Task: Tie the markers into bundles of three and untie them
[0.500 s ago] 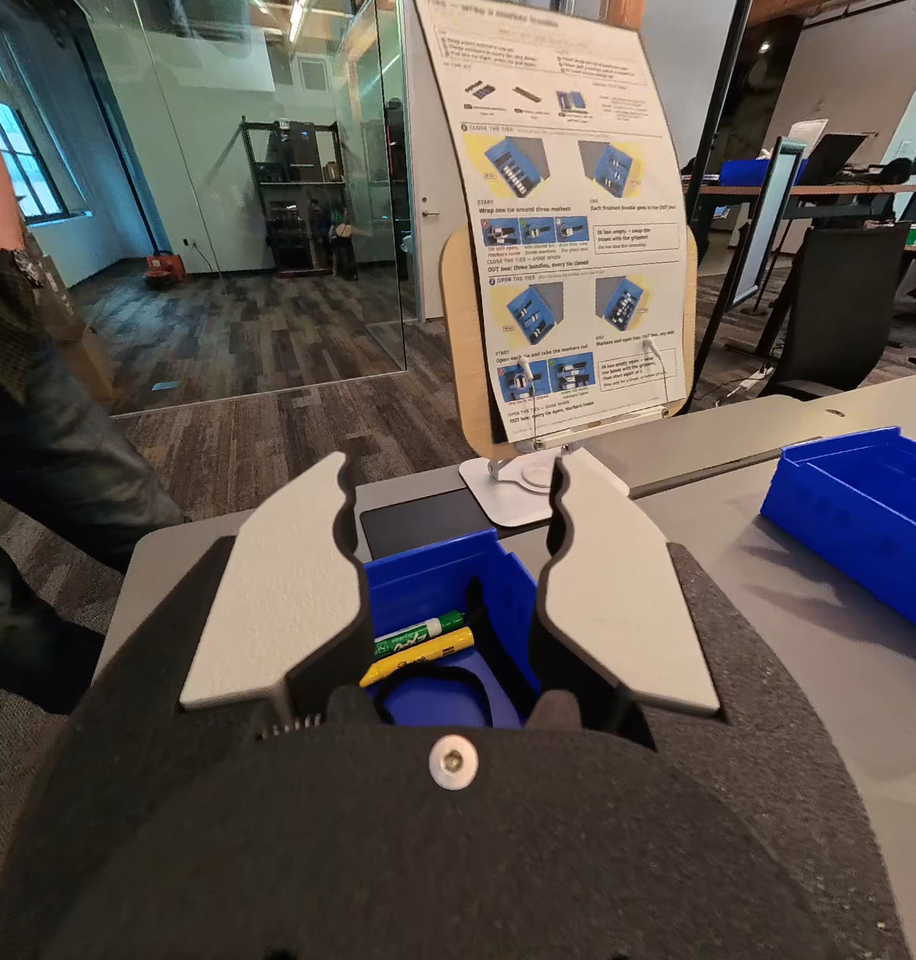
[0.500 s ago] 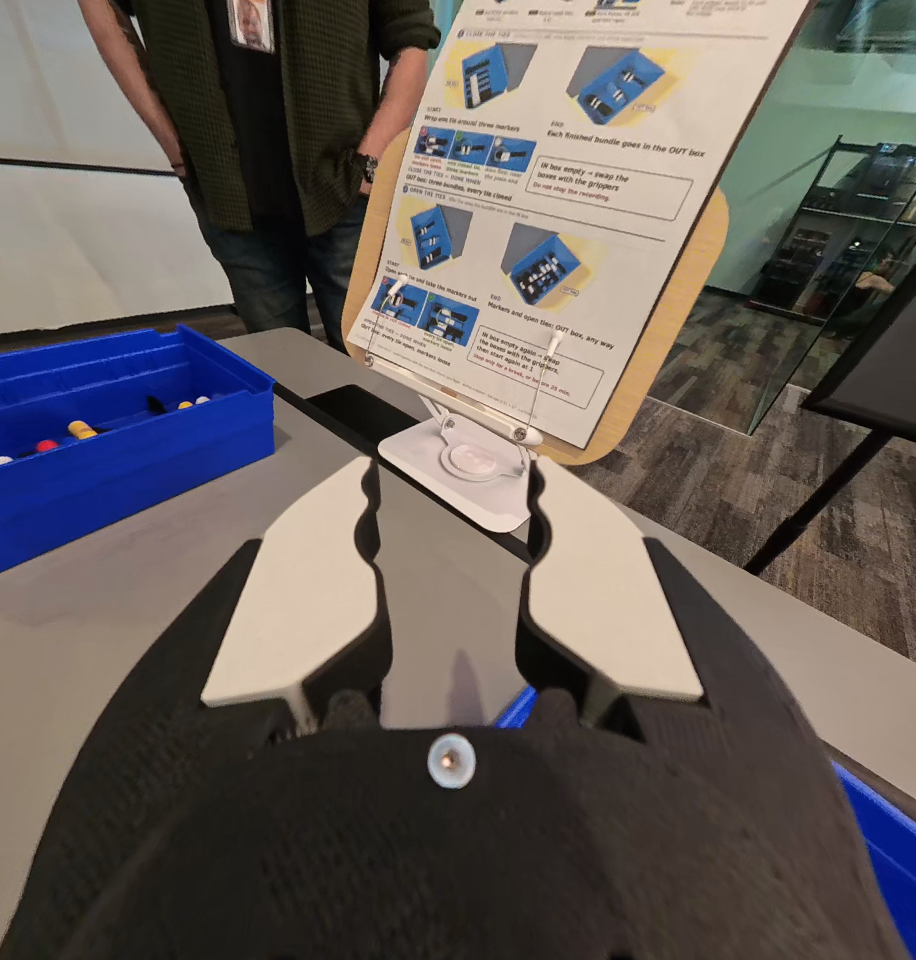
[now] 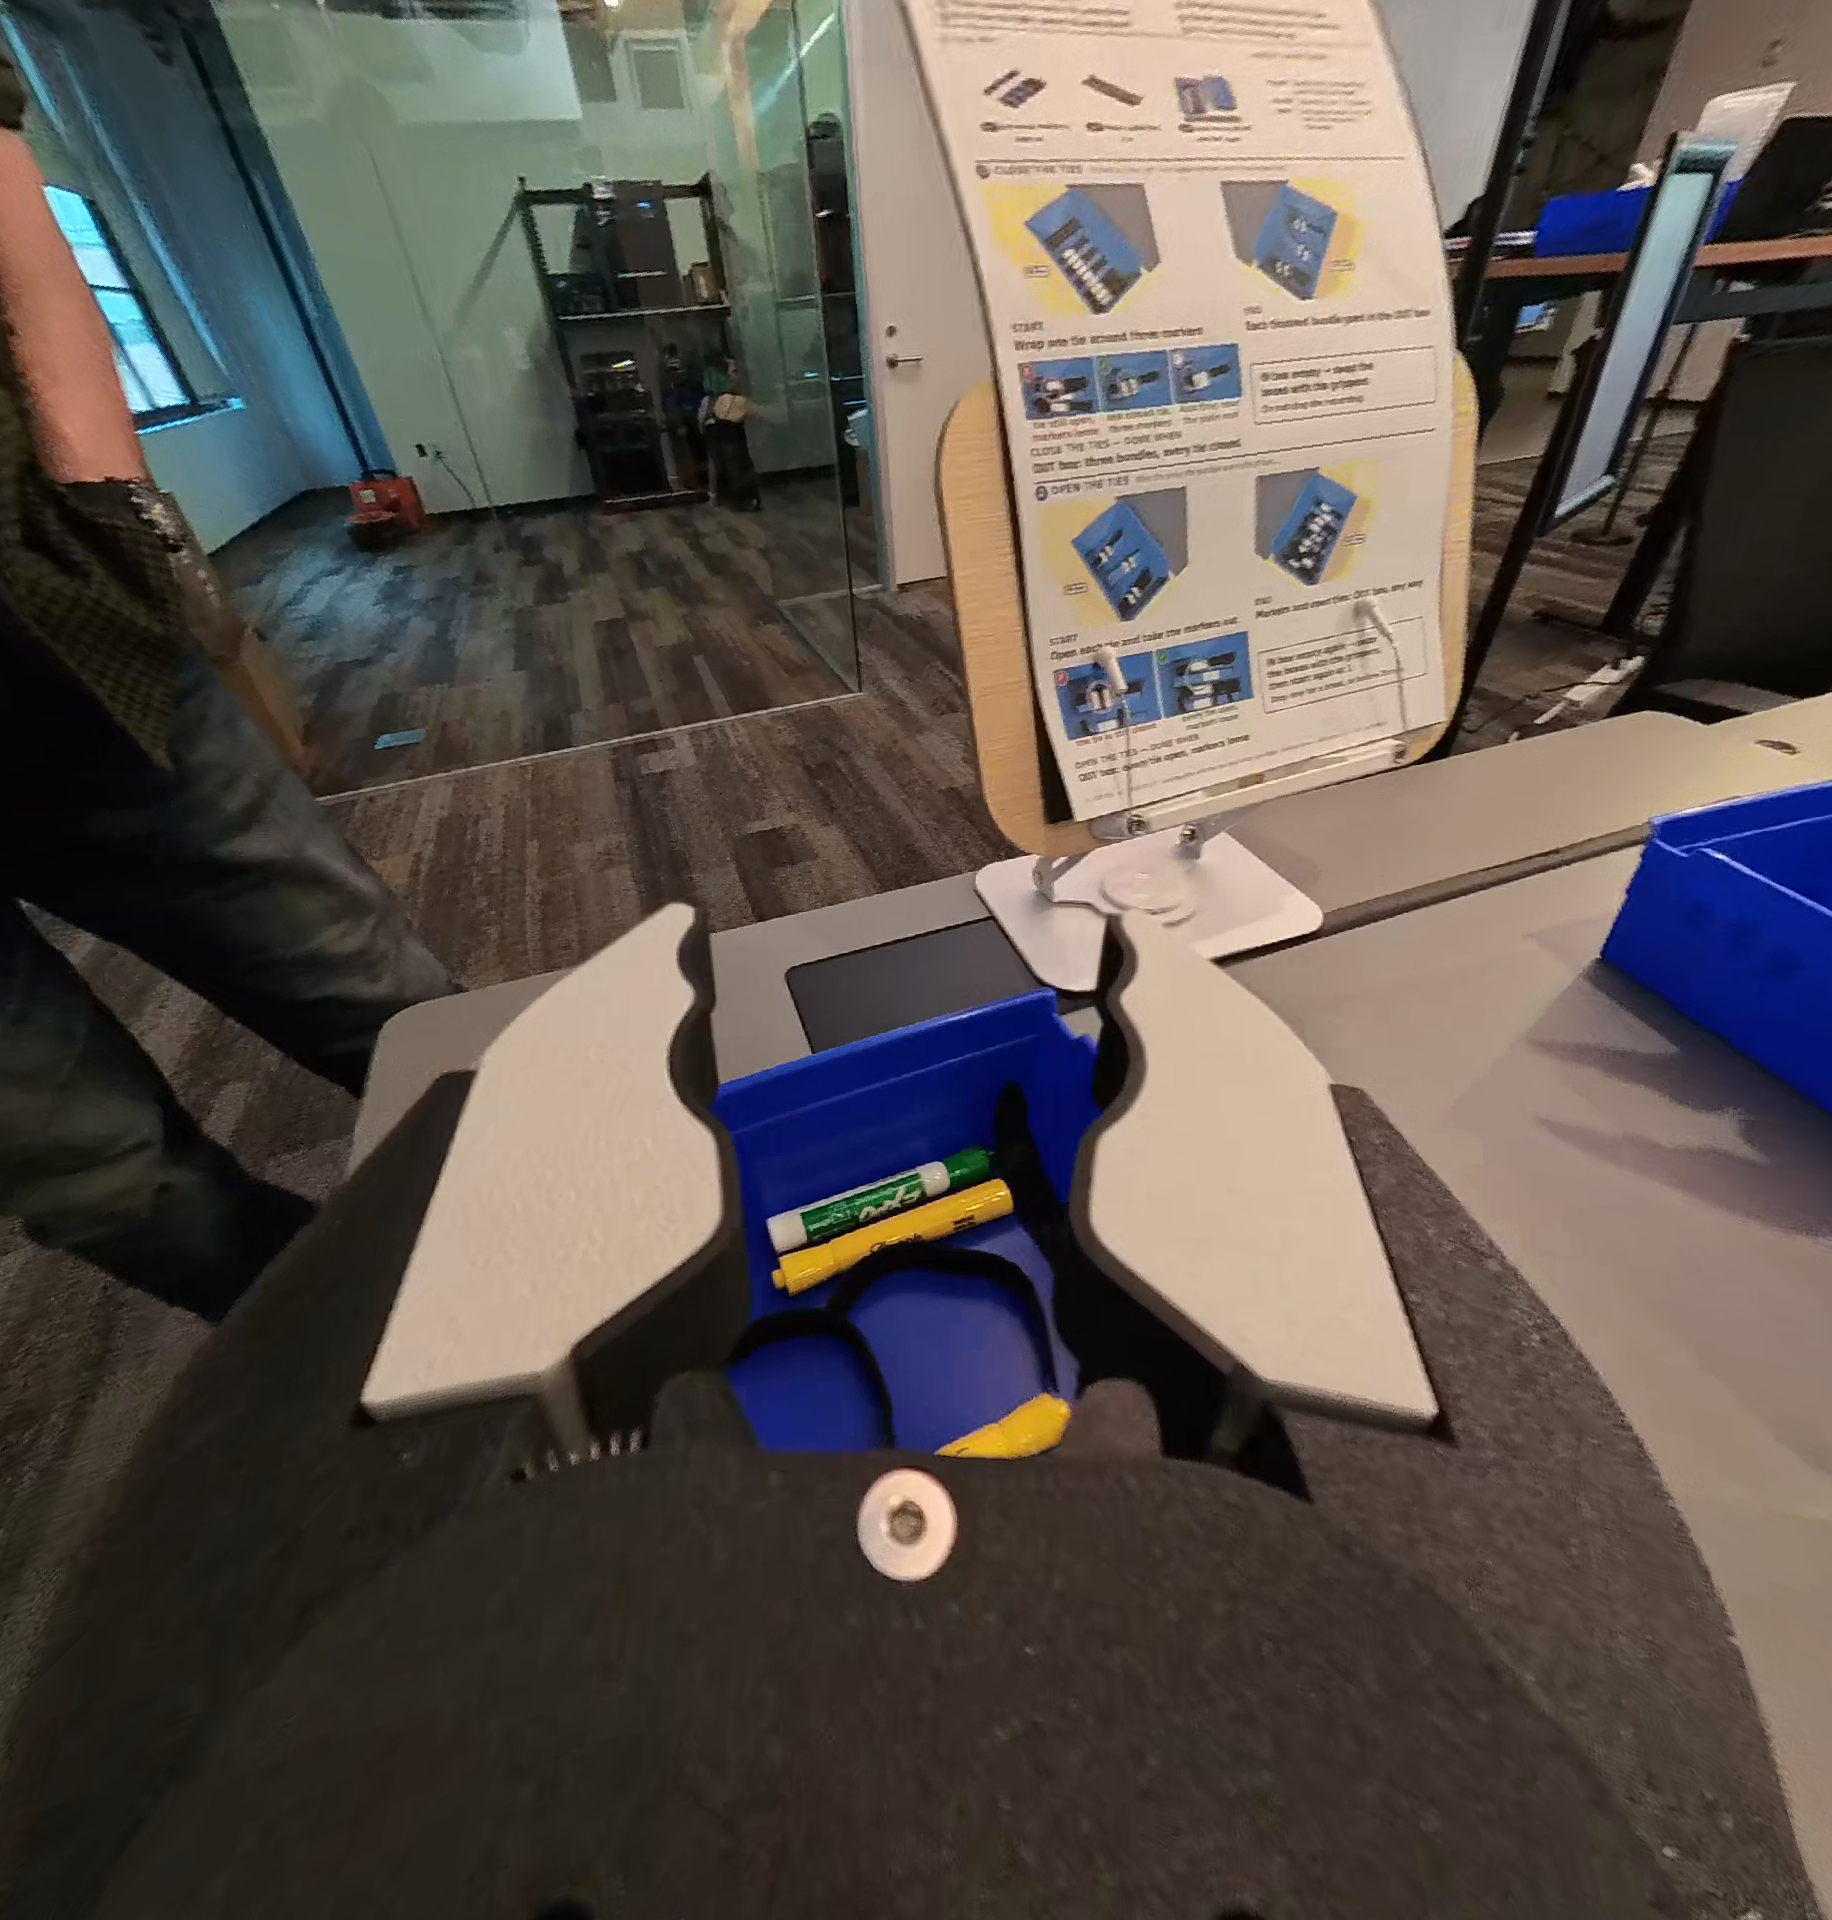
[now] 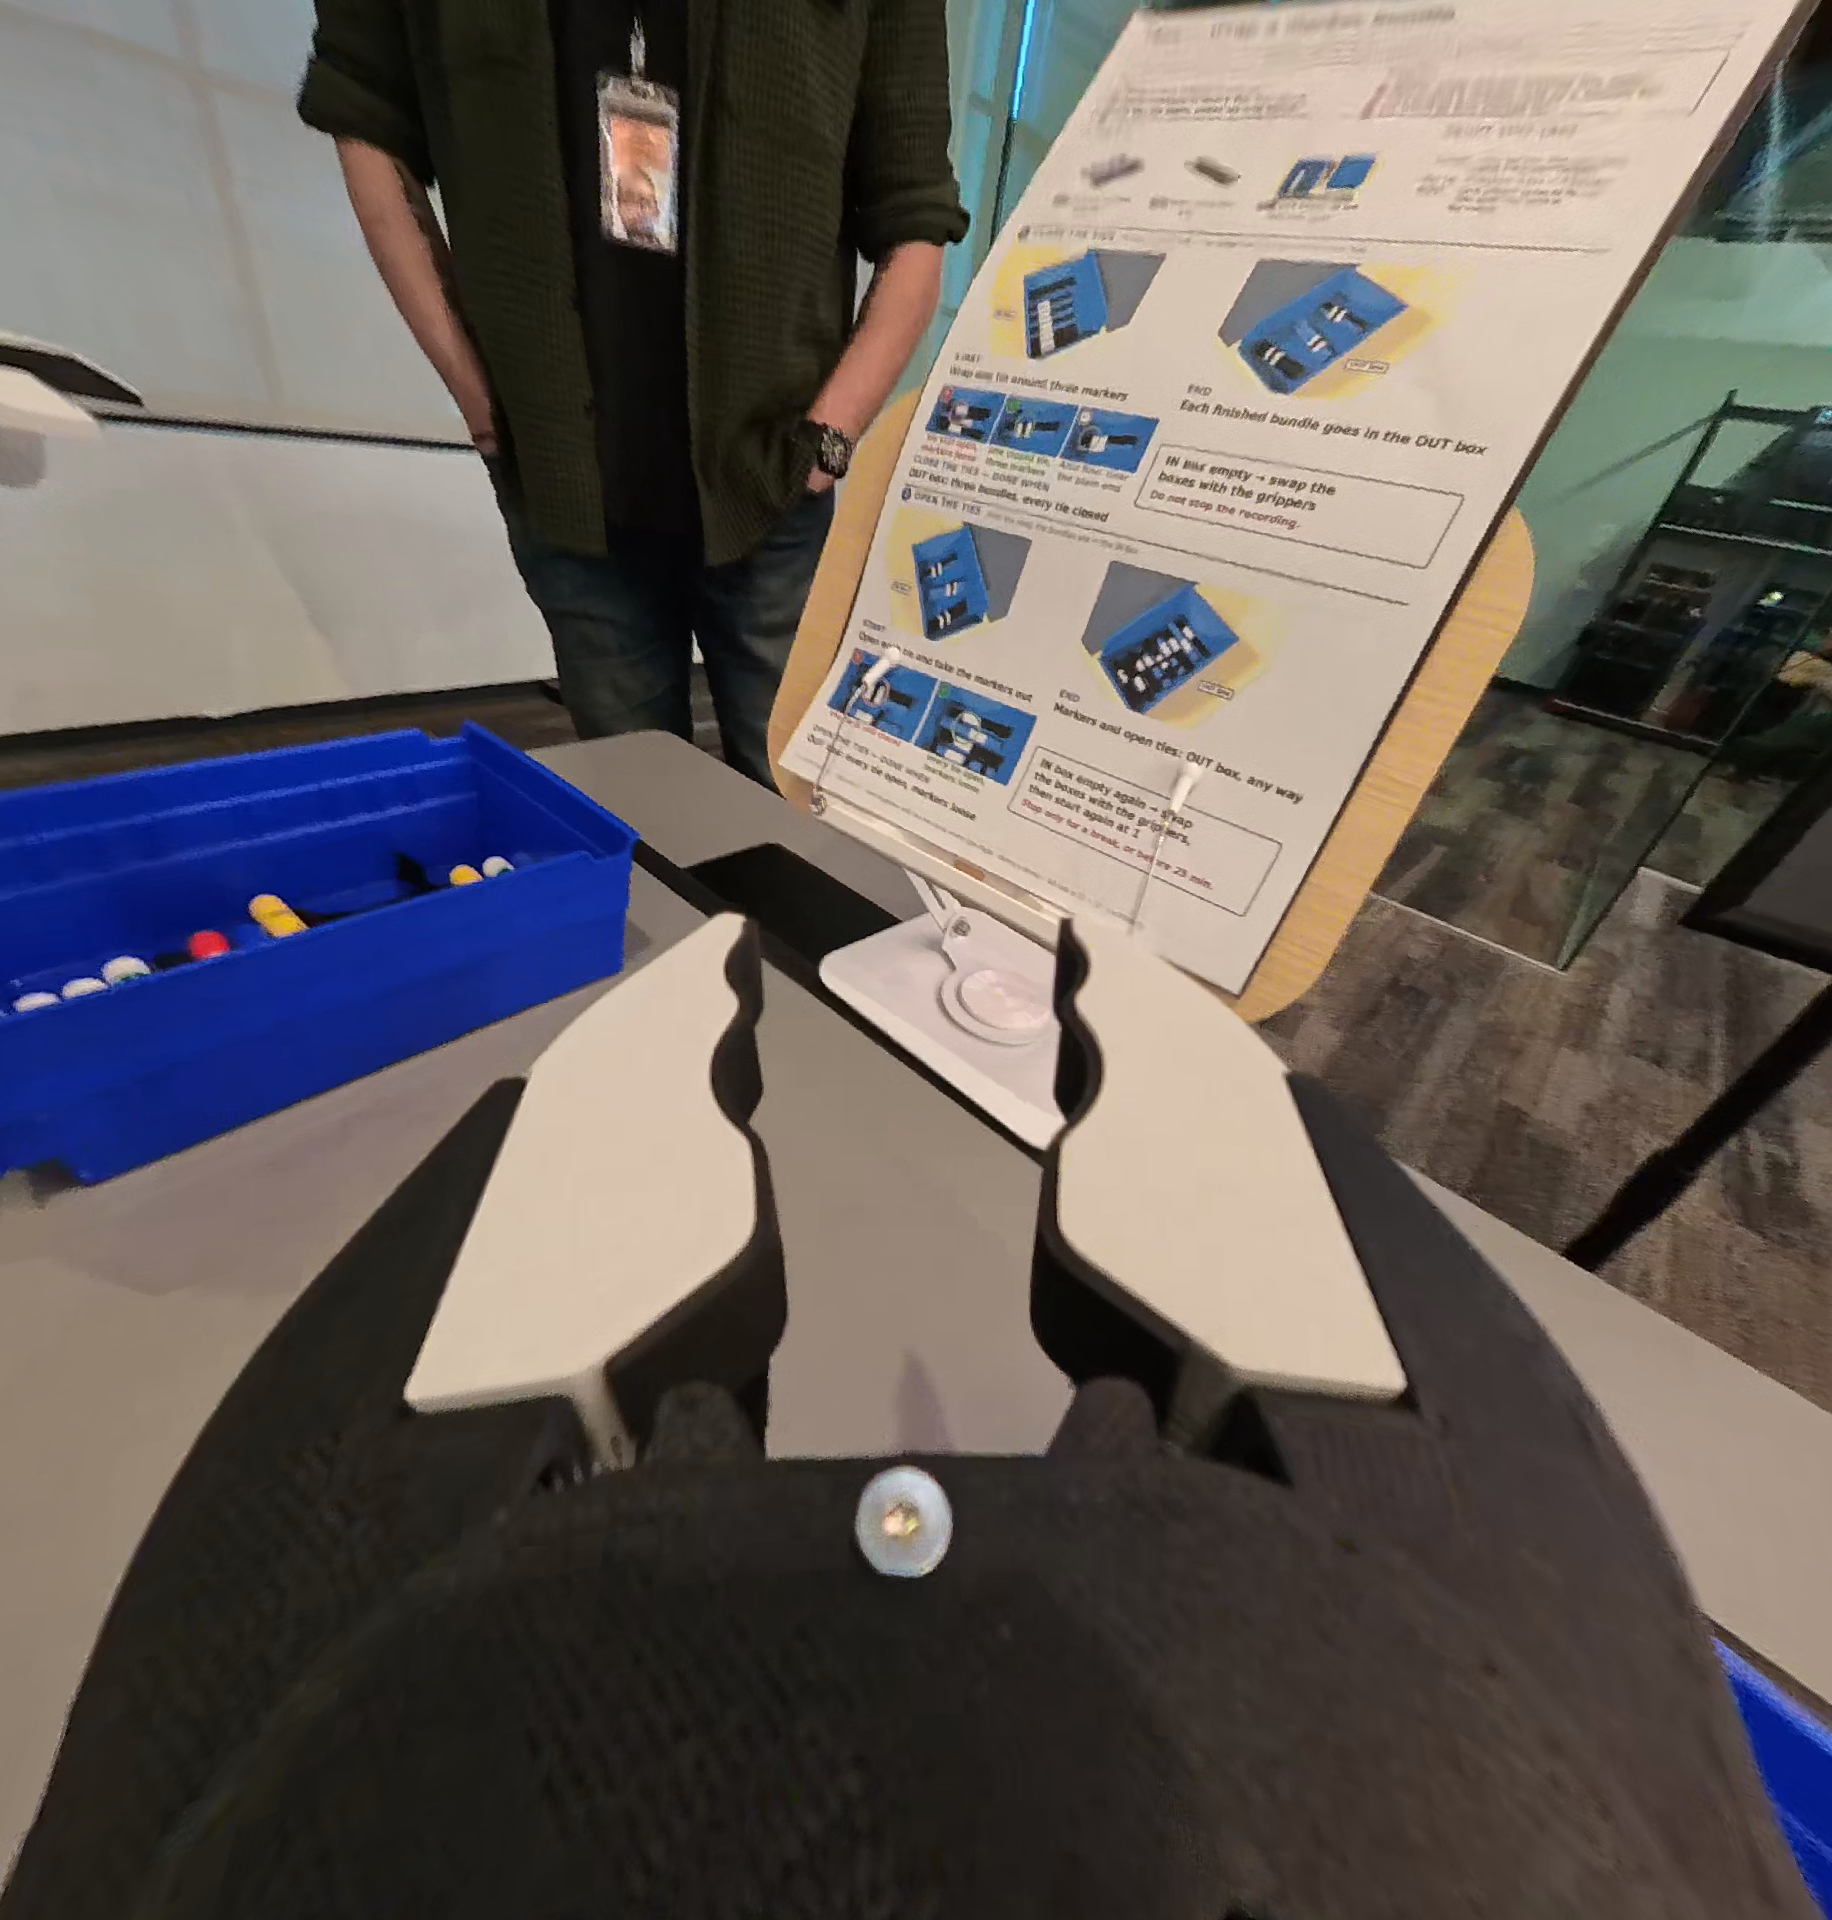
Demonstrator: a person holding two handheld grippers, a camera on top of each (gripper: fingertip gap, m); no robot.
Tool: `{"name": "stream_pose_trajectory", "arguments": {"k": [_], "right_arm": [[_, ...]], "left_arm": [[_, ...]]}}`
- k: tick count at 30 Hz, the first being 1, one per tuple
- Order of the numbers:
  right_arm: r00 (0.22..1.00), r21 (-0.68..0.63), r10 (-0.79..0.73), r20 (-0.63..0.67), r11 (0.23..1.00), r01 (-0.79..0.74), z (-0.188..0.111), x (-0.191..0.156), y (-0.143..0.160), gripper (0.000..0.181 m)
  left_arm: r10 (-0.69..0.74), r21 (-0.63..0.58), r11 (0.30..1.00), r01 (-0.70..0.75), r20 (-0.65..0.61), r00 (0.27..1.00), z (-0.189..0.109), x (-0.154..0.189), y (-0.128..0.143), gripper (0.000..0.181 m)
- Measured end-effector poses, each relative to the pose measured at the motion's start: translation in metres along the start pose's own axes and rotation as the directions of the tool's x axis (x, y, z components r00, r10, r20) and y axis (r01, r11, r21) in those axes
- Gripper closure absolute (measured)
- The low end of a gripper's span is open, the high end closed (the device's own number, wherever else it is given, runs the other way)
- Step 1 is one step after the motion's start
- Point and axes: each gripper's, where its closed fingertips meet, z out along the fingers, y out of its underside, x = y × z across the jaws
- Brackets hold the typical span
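A green marker and a yellow marker lie side by side in the blue bin, with a black tie, maybe loose, just below them.

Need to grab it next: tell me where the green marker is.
In the left wrist view, the green marker lies in the blue bin between the open left gripper fingers, beside the yellow marker.
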Motion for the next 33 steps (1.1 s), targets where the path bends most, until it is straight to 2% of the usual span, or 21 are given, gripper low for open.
{"name": "stream_pose_trajectory", "arguments": {"k": [5,8,12,14,16,20,25,27,29,33], "right_arm": [[0.999,0.075,-0.033,0.019,0.997,0.032,-0.008,-0.006,-0.018,0.127],[0.998,0.081,-0.043,0.047,0.996,0.039,-0.014,-0.01,-0.021,0.141],[0.998,0.061,-0.06,0.032,0.996,0.058,-0.013,-0.006,-0.018,0.139],[0.997,0.095,-0.076,-0.009,0.993,0.076,-0.014,-0.002,-0.023,0.132],[0.998,0.151,-0.052,0.024,0.987,0.048,-0.016,-0.007,-0.031,0.125],[0.992,0.212,0.053,0.114,0.974,-0.076,-0.025,-0.013,-0.045,0.131],[0.987,0.227,0.035,0.158,0.971,-0.071,-0.036,-0.017,-0.051,0.133],[0.987,0.228,0.036,0.16,0.971,-0.073,-0.037,-0.015,-0.052,0.134],[0.983,0.221,0.051,0.177,0.971,-0.09,-0.037,-0.015,-0.05,0.135],[0.983,0.205,0.051,0.179,0.975,-0.088,-0.035,-0.014,-0.046,0.136]], "left_arm": [[0.031,-0.041,0.998,-0.037,-0.148,0.988,-0.003,0.039,-0.001,0.116],[0.11,-0.162,0.977,-0.135,-0.159,0.981,-0.004,0.048,0.014,0.122],[0.165,-0.347,0.913,-0.216,-0.17,0.971,-0.013,0.04,0.048,0.129],[0.169,-0.456,0.856,-0.244,-0.2,0.965,-0.019,0.036,0.075,0.132],[0.188,-0.559,0.777,-0.289,-0.232,0.954,-0.025,0.033,0.105,0.137],[0.245,-0.691,0.607,-0.392,-0.307,0.92,-0.031,0.029,0.159,0.142],[0.238,-0.739,0.505,-0.446,-0.377,0.895,-0.026,0.031,0.2,0.142],[0.235,-0.731,0.498,-0.467,-0.405,0.884,-0.018,0.032,0.206,0.143],[0.248,-0.694,0.471,-0.545,-0.489,0.836,-0.012,0.038,0.212,0.146],[0.333,-0.624,0.356,-0.695,-0.61,0.719,0.003,0.035,0.228,0.149]]}}
